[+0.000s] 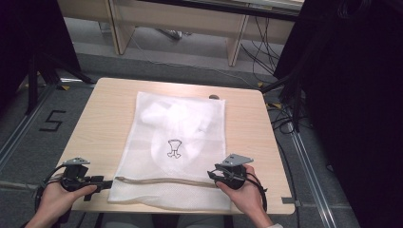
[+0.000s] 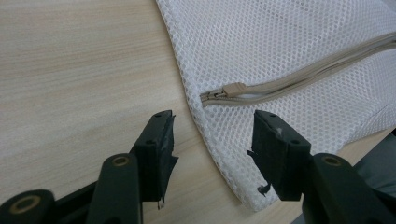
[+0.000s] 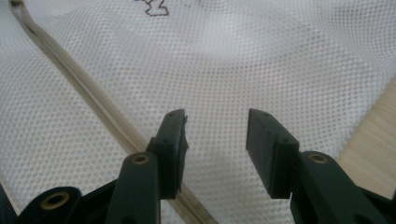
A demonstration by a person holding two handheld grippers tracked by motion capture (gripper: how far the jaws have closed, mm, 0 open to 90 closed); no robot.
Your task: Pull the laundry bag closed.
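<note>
A white mesh laundry bag (image 1: 176, 142) lay flat in the middle of the wooden table (image 1: 95, 123), and its near edge reached almost to the table edge in front of the person. Through the mesh a white garment (image 1: 178, 121) with a small dark drawing (image 1: 174, 148) was visible inside. A beige zipper (image 1: 161, 181) ran across the bag close to its near edge, from one gripper toward the other.

The left gripper (image 2: 212, 135) was held low over the table, just outside the bag's corner. Its two black jaws stood wide apart and held nothing. One jaw was over the bare wood, the other over the mesh border. The zipper slider (image 2: 224, 91) lay just ahead of the jaws, a little beyond their tips, at the end of the zipper. Nothing stood between the jaws and the slider.

The right gripper (image 3: 215, 133) was above the opposite end of the zipper, over the mesh. Its jaws were also fully spread and empty. The zipper band passed under the jaw on the left in the right gripper view, and plain mesh lay between the two jaws. Whether the jaws touched the fabric, I could not tell.

Behind the far edge of the bag a small dark object (image 1: 214, 97) lay on the table, well apart from both grippers. Beyond the table were the grey floor, a floor marking like the number five (image 1: 51, 120), black cables (image 1: 261, 42) and pale furniture legs (image 1: 121, 28).
</note>
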